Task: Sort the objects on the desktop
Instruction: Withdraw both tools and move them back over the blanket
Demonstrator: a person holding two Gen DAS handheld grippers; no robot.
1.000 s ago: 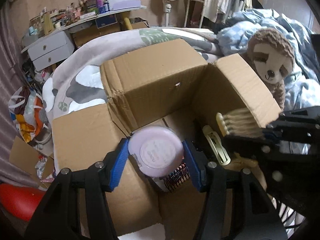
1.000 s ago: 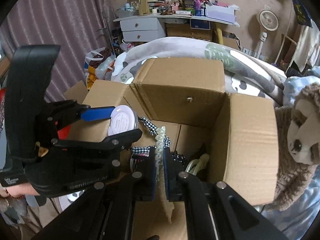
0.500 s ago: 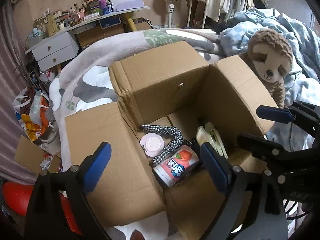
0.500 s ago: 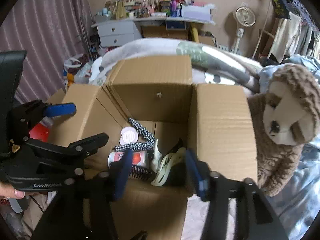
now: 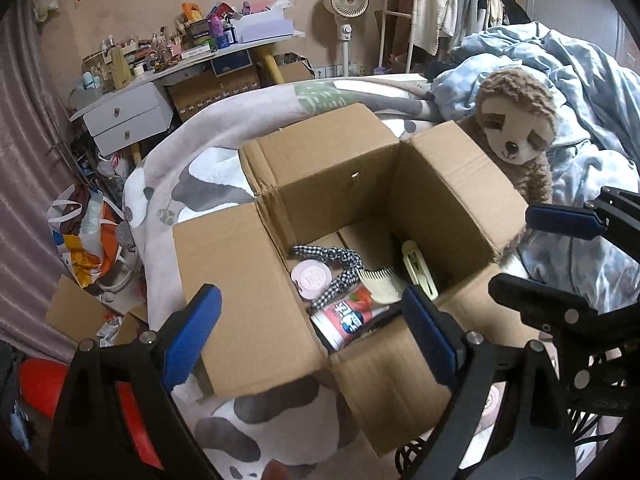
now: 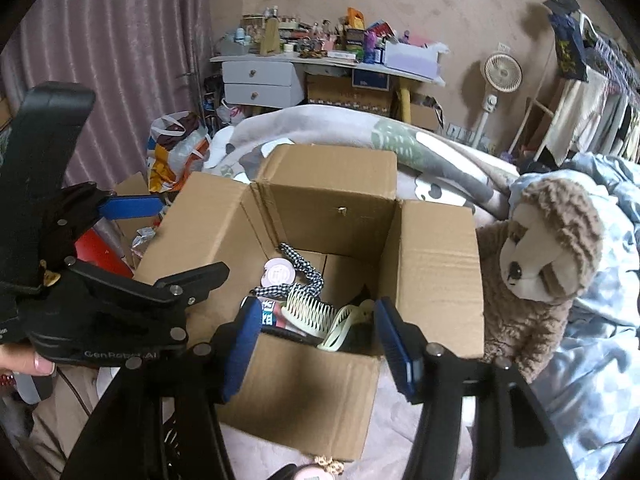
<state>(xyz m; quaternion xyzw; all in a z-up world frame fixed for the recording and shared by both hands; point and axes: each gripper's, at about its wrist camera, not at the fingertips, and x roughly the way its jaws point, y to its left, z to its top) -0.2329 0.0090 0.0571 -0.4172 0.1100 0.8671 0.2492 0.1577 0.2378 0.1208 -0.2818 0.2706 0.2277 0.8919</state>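
Both hand-held grippers are spread wide and empty: the left hand-held gripper [image 5: 312, 344] and right hand-held gripper [image 6: 316, 344] at lower centre of their frames, above the cardboard box [image 6: 436, 276]; inside it lie a pink round case [image 5: 310, 278], checked scrunchie [image 5: 340, 258], cream comb [image 6: 308, 312] and drink can [image 5: 348, 316]; a sloth plush [image 6: 548, 272] sits at right.

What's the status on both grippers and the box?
Left gripper open, empty. Right gripper open, empty. Pink compact and comb in cardboard box. Nothing blocking.

Cluttered desk [image 5: 192, 60], standing fan [image 5: 349, 0], purple curtain [image 6: 100, 60]
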